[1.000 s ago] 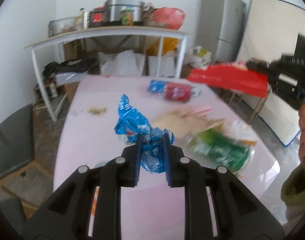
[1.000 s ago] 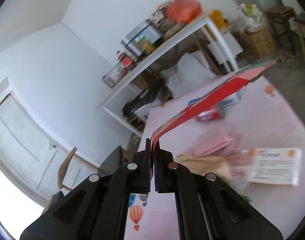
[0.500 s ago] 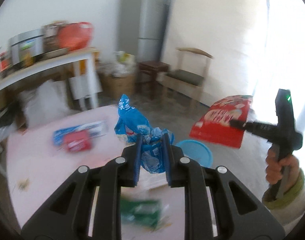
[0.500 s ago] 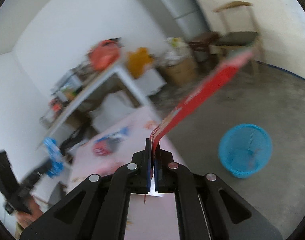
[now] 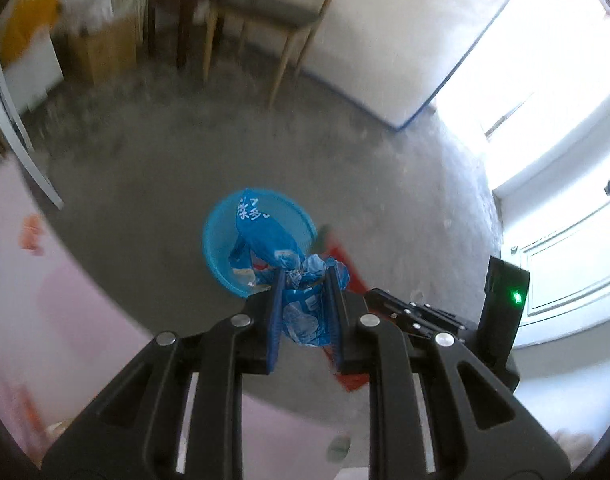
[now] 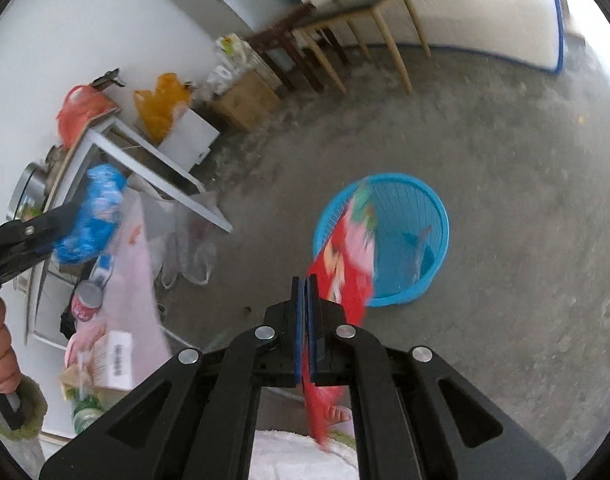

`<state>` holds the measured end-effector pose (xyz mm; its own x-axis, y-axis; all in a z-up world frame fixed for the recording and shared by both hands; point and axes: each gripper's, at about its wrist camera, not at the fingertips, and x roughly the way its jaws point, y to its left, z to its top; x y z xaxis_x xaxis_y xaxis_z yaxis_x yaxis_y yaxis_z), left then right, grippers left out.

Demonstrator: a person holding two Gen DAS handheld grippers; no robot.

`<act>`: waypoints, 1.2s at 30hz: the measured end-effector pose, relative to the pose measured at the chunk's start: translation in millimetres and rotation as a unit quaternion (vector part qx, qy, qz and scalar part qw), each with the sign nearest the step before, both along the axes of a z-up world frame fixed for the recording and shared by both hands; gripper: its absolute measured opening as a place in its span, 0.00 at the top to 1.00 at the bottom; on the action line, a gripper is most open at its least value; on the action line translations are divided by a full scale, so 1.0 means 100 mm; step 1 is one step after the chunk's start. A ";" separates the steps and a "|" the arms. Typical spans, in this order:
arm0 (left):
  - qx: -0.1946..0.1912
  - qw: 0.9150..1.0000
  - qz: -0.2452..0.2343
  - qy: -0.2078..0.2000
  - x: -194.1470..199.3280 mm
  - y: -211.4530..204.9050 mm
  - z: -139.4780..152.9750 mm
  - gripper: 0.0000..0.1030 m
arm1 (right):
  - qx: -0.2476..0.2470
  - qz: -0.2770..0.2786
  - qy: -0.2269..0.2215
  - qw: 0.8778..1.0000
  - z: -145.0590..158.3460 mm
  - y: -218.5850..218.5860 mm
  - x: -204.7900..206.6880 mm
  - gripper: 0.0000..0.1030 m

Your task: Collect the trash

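Blue basket point(image 6: 401, 240), frame centre, holds scraps. My right gripper point(image 6: 305, 300) clamps red wrapper point(image 6: 347, 256), long axis toward it; left gripper point(image 5: 303, 292) clamps blue bag point(image 5: 265, 236).

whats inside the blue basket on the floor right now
The blue basket holds only a few small scraps on its bottom, too blurred to name. The red wrapper covers its near left side, so anything there is hidden.
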<state>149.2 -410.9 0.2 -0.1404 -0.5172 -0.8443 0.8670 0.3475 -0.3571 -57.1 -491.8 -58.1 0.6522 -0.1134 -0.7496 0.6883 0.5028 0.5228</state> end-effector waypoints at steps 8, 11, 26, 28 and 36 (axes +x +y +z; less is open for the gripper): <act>0.073 0.996 0.020 0.044 0.26 -0.58 -0.83 0.83 | 0.067 -0.028 -0.015 0.997 -0.46 -0.52 0.05 0.99; 0.080 0.995 0.027 0.046 0.33 -0.61 -0.91 0.83 | 0.051 -0.028 -0.024 0.998 -0.35 -0.62 0.05 0.99; 0.088 0.993 0.053 0.061 0.47 -0.97 -1.22 0.52 | 0.123 -0.095 0.022 0.988 -0.90 -0.47 -0.82 0.97; 0.089 0.993 0.067 0.045 0.47 -1.02 -1.23 0.52 | 0.131 -0.108 0.037 0.985 -1.00 -0.38 -0.99 0.97; 0.051 0.998 0.037 0.015 0.29 -0.66 -0.69 0.52 | 0.155 -0.141 0.061 0.976 -1.31 -0.28 -1.36 0.93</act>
<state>178.0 -477.2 -68.3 -0.1305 -0.4384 -0.8892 0.8275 0.4459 -0.3412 -192.7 -519.7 -188.8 0.5312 -0.0311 -0.8467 0.8433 0.1160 0.5248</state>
